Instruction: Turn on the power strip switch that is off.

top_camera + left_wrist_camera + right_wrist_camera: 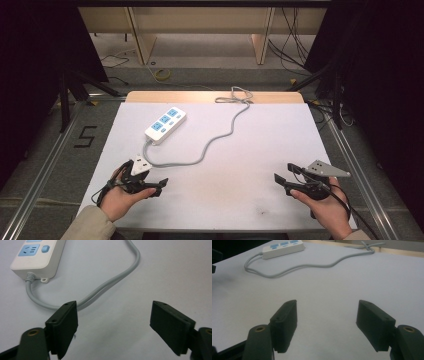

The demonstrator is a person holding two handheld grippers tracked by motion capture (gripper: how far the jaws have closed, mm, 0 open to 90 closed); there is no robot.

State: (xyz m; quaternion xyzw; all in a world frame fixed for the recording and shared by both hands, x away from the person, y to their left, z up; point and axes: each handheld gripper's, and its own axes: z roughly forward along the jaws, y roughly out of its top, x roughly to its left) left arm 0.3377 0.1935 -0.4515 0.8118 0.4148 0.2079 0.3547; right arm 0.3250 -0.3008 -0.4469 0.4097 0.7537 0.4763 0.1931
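Observation:
A white power strip (pixel 165 125) with blue sockets lies at the back left of the white table (pixel 260 150). Its grey cable (pixel 220 136) loops from the near end, then snakes to a knot at the far edge. My left gripper (pixel 151 176) stands open near the front left corner, just short of the cable's loop and holding nothing. The left gripper view shows the strip's end (pixel 37 257) and the cable (pixel 112 282) beyond the open gripper (pixel 113 305). At the front right my right gripper (pixel 285 172) is open and empty. Its own view has the gripper (pixel 327 302) above bare table, with the strip (pixel 283 248) far off.
A wooden strip (pixel 200 97) borders the table's far edge. Metal rails (pixel 50 155) run along both sides on the floor, where a black "5" (pixel 86 136) is marked at the left. Dark stands and cables (pixel 320 80) crowd the back right.

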